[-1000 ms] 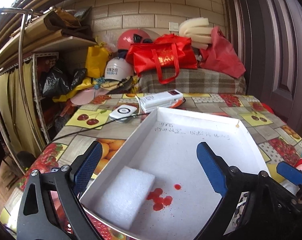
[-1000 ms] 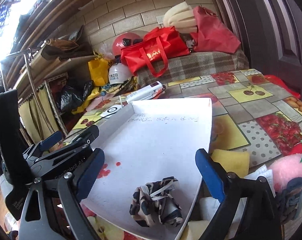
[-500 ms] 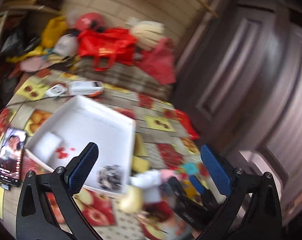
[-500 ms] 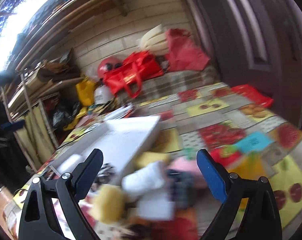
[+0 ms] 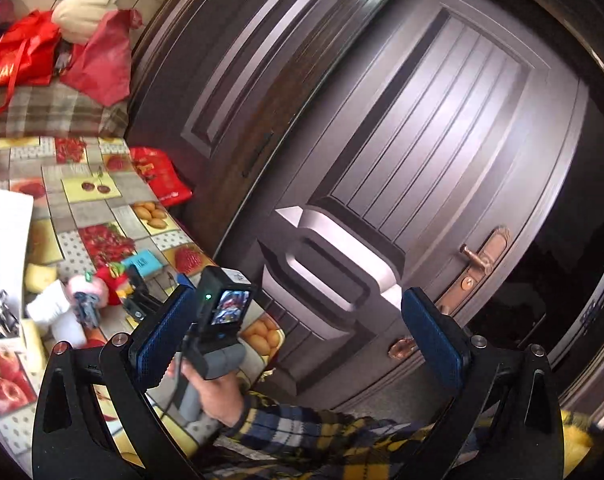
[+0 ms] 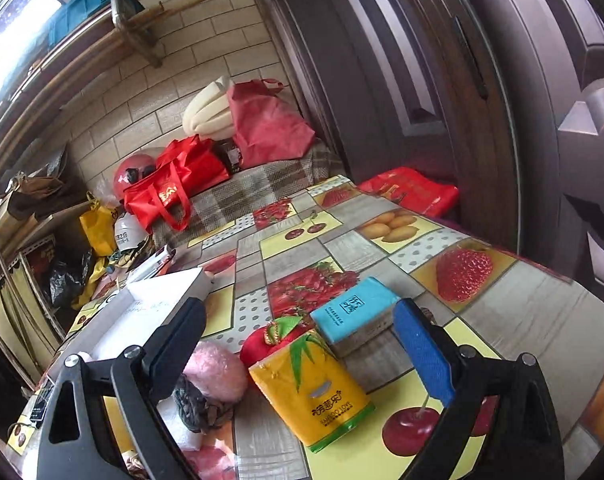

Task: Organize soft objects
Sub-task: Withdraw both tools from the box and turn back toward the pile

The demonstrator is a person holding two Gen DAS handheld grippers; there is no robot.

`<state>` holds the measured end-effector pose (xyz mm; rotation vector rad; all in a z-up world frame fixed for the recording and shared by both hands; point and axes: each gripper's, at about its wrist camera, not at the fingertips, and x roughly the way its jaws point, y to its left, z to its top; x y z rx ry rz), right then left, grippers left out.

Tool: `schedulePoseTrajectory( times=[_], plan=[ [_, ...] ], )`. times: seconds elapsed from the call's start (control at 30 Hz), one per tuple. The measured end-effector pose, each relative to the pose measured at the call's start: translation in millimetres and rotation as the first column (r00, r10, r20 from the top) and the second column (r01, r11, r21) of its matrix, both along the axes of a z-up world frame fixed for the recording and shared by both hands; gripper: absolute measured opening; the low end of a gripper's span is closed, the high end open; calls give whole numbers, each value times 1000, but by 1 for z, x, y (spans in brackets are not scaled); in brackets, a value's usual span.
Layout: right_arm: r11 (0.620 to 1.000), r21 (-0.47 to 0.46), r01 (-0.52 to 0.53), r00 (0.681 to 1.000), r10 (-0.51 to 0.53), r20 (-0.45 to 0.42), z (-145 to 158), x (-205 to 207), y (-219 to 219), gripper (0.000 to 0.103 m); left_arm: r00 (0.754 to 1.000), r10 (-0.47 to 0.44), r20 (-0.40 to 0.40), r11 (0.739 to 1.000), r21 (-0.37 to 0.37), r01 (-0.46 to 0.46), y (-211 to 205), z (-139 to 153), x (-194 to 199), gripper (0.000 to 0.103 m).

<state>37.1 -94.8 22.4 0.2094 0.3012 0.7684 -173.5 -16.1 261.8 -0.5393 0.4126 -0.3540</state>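
Note:
My right gripper (image 6: 302, 348) is open and hovers low over a heap of soft things on the fruit-print tablecloth. A yellow tissue pack (image 6: 314, 388) lies under the gap, touching neither pad. Behind it are a blue tissue pack (image 6: 354, 316) and a red plush apple (image 6: 266, 340). To the left are a pink fluffy ball (image 6: 218, 368) and a grey knit piece (image 6: 198, 400). The white box (image 6: 150, 312) stands at the left, with a patterned cloth ball (image 5: 0, 312) in its corner. My left gripper (image 5: 298, 336) is open and empty, raised and facing the door.
A dark panelled door (image 5: 442, 140) with a brass handle (image 5: 482, 256) fills the right side. A hand in a plaid sleeve (image 5: 214, 392) holds the right tool. Red bags (image 6: 174, 184), helmets and a cluttered shelf (image 6: 42, 216) crowd the far end. A red packet (image 6: 414, 192) lies at the table's door-side edge.
My left gripper rose and swung right, from over the white box to facing the door. My right gripper moved right, from the cloth ball in the box to over the tissue packs.

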Motion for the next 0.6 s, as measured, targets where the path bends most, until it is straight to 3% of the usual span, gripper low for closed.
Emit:
schedulePoseTrajectory(
  times=[0.1, 0.2, 0.3, 0.43, 0.6],
  plan=[
    [1000, -2, -11, 1000, 11, 10, -1, 0, -5, 95, 1000, 17, -2, 1000, -4, -17, -10, 11, 5, 103],
    [1000, 0, -9, 1000, 9, -5, -2, 2, -7, 95, 999, 10, 50, 998, 67, -13, -27, 27, 4, 103],
    [1000, 19, -3, 1000, 4, -29, -4, 6, -10, 95, 997, -44, 57, 992, 118, 37, -38, 25, 7, 103],
    [999, 38, 2, 998, 0, -56, -7, 10, -15, 95, 999, 18, -48, 999, 48, -16, -18, 5, 23, 103],
    [999, 39, 3, 998, -1, -58, -7, 11, -16, 95, 976, 141, -164, 990, 25, -139, -1, -24, 28, 103]
  ],
)
